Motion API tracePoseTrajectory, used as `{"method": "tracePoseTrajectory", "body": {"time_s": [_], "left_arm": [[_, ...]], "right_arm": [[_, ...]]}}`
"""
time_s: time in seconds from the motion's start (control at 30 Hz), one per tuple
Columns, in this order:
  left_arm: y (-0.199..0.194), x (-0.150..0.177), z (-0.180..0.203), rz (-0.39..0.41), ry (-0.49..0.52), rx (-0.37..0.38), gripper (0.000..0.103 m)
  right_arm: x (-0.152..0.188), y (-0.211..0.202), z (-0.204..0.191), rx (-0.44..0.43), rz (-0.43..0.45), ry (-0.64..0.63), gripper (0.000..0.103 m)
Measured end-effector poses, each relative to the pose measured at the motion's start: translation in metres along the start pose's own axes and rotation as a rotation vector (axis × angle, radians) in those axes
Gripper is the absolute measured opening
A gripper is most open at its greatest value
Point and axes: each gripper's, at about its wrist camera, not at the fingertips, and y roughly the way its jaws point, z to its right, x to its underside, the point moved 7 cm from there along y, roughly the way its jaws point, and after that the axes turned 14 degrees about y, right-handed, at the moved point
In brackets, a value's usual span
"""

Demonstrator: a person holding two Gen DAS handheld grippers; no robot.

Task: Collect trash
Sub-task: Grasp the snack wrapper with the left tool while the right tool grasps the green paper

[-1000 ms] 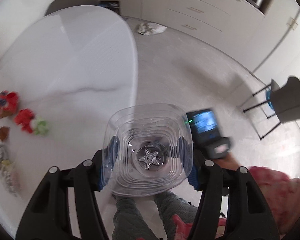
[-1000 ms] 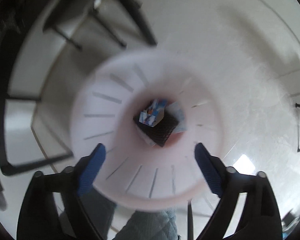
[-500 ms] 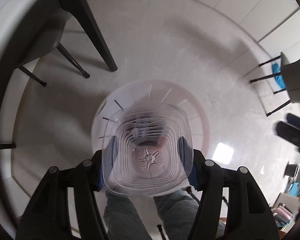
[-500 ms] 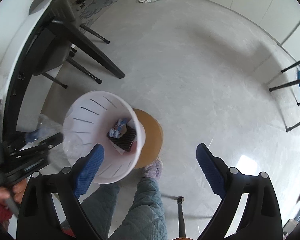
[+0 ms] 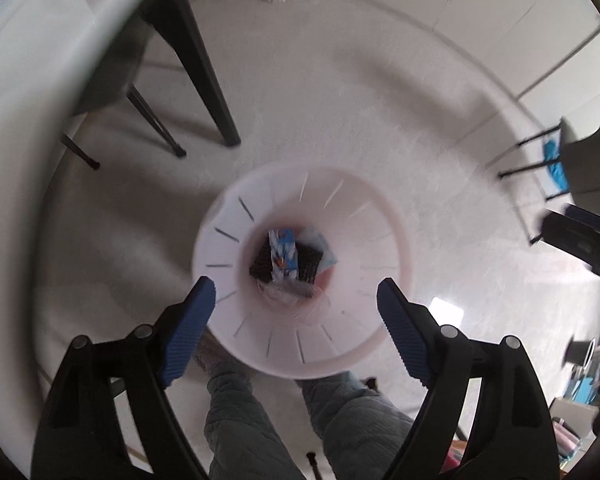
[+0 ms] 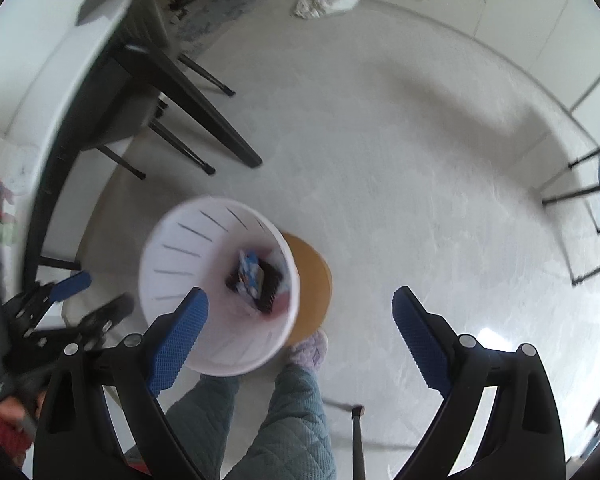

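The left gripper point(image 5: 292, 304) hung over the white slotted bin point(image 5: 236, 320), jaws just spread wide with nothing between them; the clear plastic container point(image 5: 288, 296) lay blurred at the bin's bottom beside a blue-printed wrapper point(image 5: 283, 254). It looked light, thin-walled and slick, likely to flex if squeezed; opposite side walls seemed the best hold. Its long axis and facing could not be told. The right gripper point(image 6: 300, 320) stood open and empty beside the bin
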Motion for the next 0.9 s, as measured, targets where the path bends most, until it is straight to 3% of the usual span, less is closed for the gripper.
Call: {"method": "tracePoseTrajectory", "body": {"time_s": [0.1,0.17,0.3,0.43,0.67,0.8,0.9], "left_arm": [[-0.075,0.001,-0.01,0.104,-0.046,0.005,0.086],[-0.127,0.003,-0.024,0.19,-0.078,-0.034,0.092],[-0.219,0.023,-0.07,0.322,-0.157,-0.174,0.095],[-0.276,0.062,-0.13,0.376,-0.301,-0.313,0.095],[-0.293,0.145,-0.221,0.343,-0.546,-0.421,0.095],[-0.283,0.176,-0.255,0.305,-0.578,-0.429,0.095],[-0.263,0.191,-0.271,0.272,-0.536,-0.364,0.095]], "right_arm": [[-0.013,-0.035,-0.036,-0.056,0.056,-0.057,0.093],[-0.02,-0.066,-0.07,-0.118,0.104,-0.117,0.093],[-0.022,-0.121,-0.144,-0.226,0.19,-0.274,0.095],[-0.014,-0.155,-0.213,-0.313,0.245,-0.413,0.098],[0.018,-0.169,-0.318,-0.399,0.232,-0.602,0.099],[0.043,-0.167,-0.355,-0.403,0.21,-0.676,0.099],[0.057,-0.158,-0.372,-0.385,0.185,-0.702,0.099]]}}
